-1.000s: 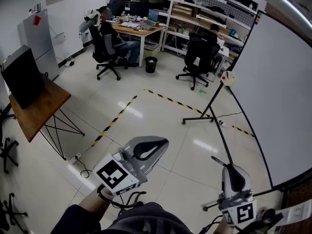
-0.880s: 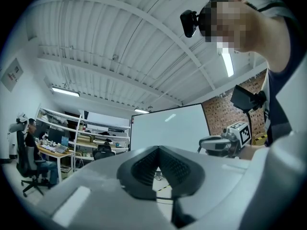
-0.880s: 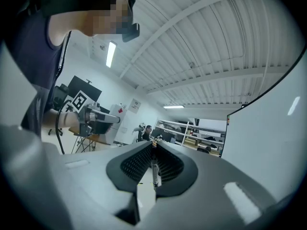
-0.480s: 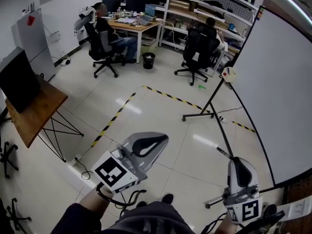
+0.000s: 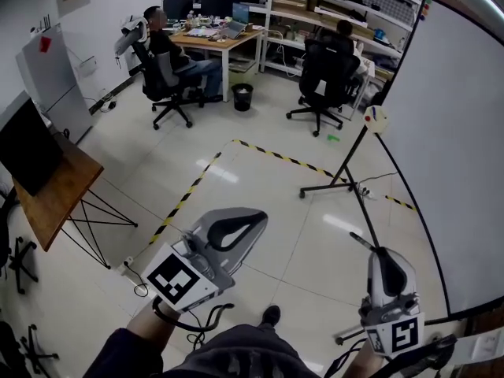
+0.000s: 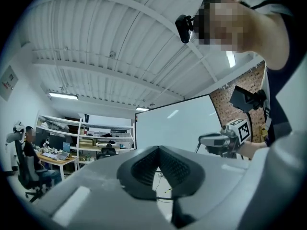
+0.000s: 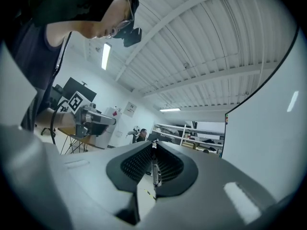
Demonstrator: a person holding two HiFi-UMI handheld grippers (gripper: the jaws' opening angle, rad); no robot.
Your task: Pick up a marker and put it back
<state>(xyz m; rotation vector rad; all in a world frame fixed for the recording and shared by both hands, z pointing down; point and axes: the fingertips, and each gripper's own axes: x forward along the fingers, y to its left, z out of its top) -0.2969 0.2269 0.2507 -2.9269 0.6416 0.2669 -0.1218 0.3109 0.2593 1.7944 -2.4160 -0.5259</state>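
From the head view, shows the marker (image 5: pixel 361 242) pinched in the right gripper (image 5: pixel 376 253), poking out ahead of its tips. In the left gripper view, finds the left gripper (image 6: pixel 157 149) closed tip to tip, empty. In the right gripper view, shows both pads (image 7: pixel 136 164) pressed against the marker, lying lengthwise between them.

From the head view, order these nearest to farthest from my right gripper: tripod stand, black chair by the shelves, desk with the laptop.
From the right gripper:
1. Tripod stand, just ahead, by the whiteboard.
2. Black chair, farther back, centre right.
3. Desk, far back left.
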